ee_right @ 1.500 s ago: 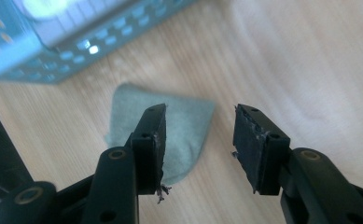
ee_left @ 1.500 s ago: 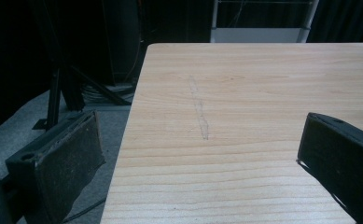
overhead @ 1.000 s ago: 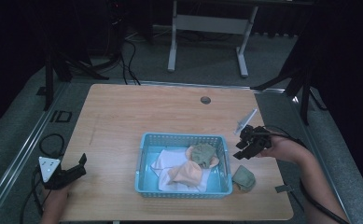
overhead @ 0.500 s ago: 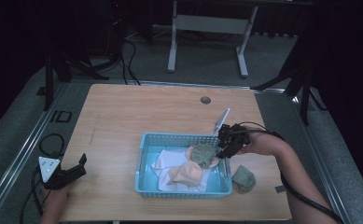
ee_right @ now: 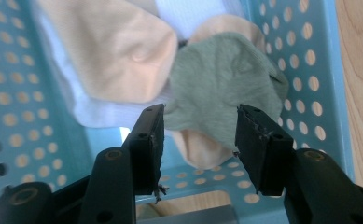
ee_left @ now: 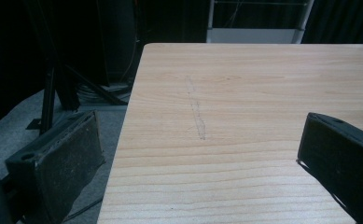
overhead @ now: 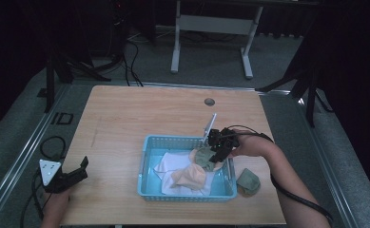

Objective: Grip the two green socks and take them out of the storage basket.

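Note:
A light blue perforated basket point(overhead: 145, 161) point(ee_right: 305, 56) sits on the wooden table and holds several cloth pieces: a green one point(overhead: 204, 156) point(ee_right: 216, 93), a peach one point(overhead: 188, 175) point(ee_right: 118, 46) and a white one point(overhead: 169, 165). My right gripper point(overhead: 217, 153) point(ee_right: 198, 135) hovers open just above the green cloth, its jaws either side of it. A second green cloth point(overhead: 248, 181) lies on the table right of the basket. My left gripper point(overhead: 76, 174) point(ee_left: 193, 154) rests open at the table's front left corner, with bare wood between its jaws.
A small round grommet point(overhead: 209, 101) sits near the table's far edge. A faint scratch point(ee_left: 195, 109) marks the wood ahead of the left gripper. Cables point(overhead: 49, 142) and dark stands point(overhead: 211, 28) lie on the floor around the table.
My right gripper has moved left from beside the basket's right end to over the basket, down above the green cloth. The left gripper has stayed in place.

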`<act>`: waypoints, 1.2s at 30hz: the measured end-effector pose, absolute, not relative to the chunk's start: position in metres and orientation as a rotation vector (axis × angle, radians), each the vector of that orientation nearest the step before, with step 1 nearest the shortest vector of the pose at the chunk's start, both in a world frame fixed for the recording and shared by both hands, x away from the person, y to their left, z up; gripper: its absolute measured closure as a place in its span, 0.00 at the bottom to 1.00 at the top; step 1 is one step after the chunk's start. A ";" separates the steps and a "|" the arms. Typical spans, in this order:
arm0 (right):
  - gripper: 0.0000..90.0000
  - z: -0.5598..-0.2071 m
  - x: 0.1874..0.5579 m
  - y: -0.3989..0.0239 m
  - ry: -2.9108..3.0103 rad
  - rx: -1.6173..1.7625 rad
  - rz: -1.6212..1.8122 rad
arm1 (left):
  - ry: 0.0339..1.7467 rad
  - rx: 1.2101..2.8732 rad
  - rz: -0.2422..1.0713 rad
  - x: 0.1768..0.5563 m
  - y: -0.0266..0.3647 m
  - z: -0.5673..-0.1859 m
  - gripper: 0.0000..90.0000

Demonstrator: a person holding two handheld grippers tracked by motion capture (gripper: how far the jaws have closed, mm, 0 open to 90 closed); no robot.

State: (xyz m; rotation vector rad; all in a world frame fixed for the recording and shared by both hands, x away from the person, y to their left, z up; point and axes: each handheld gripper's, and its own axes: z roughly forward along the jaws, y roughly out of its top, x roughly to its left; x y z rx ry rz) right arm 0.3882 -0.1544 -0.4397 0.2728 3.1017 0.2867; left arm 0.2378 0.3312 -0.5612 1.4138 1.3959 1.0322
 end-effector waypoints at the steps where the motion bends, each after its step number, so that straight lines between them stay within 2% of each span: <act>1: 0.56 -0.443 0.390 -0.154 3.092 0.274 0.276 | 1.396 1.414 1.031 0.238 0.331 -0.561 0.00; 13: 0.42 -0.470 0.403 -0.148 3.092 0.324 0.183 | 1.394 1.418 1.026 0.238 0.331 -0.561 0.00; 21: 0.40 -0.482 0.401 -0.142 3.098 0.325 0.111 | 1.394 1.420 1.023 0.238 0.331 -0.561 0.00; 23: 0.46 -0.488 0.399 -0.139 3.085 0.319 0.075 | 1.396 1.420 1.022 0.238 0.331 -0.561 0.00; 27: 0.72 -0.493 0.397 -0.137 3.060 0.301 0.024 | 1.396 1.421 1.022 0.238 0.331 -0.561 0.00; 30: 0.85 -0.490 0.395 -0.135 3.061 0.276 0.030 | 1.396 1.421 1.021 0.238 0.332 -0.561 0.00; 36: 0.91 -0.468 0.392 -0.135 3.067 0.254 0.087 | 1.397 1.421 1.020 0.238 0.332 -0.561 0.00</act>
